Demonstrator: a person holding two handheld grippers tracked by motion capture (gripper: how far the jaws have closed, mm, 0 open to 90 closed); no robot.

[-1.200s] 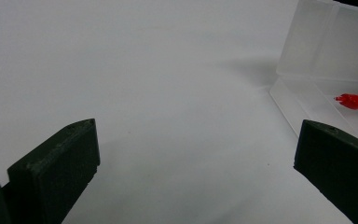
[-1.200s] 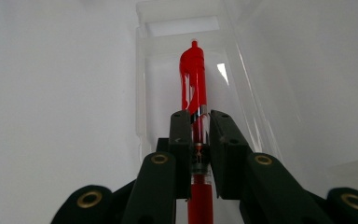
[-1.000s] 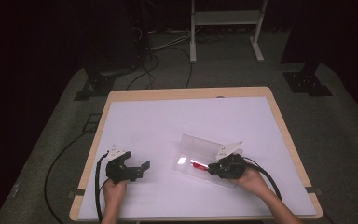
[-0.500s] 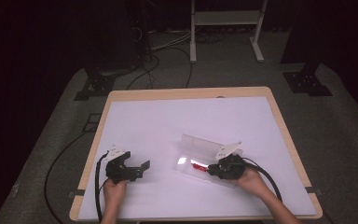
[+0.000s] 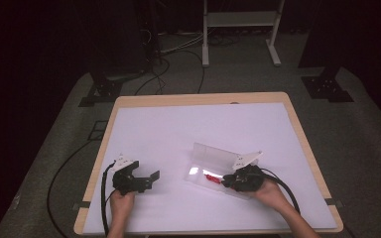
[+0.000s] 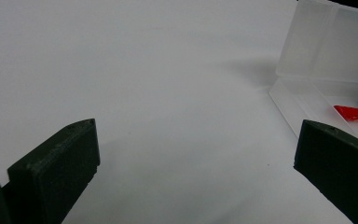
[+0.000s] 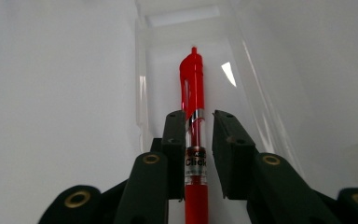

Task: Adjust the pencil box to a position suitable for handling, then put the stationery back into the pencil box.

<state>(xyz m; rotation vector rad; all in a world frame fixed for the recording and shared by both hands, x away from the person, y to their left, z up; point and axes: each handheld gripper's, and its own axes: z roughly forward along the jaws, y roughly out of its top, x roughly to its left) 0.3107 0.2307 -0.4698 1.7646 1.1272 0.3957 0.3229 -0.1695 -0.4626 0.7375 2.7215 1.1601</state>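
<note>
Tongs easing off the red pen in the clear box

High view: we see the left tongs (image 5: 151, 176) resting on the white worktop (image 5: 178, 129), spread wide and empty, while the right tongs (image 5: 224, 181) sit at the clear box (image 5: 218, 161); neither hand has shifted since the earlier frames. Left gripper view: our jaws stand far apart over bare worktop, the box off to one side. Right gripper view: the right jaws have just been opening; the red pen (image 7: 193, 93) lies between them in the box, one pad at its barrel, the other just clear.
</note>
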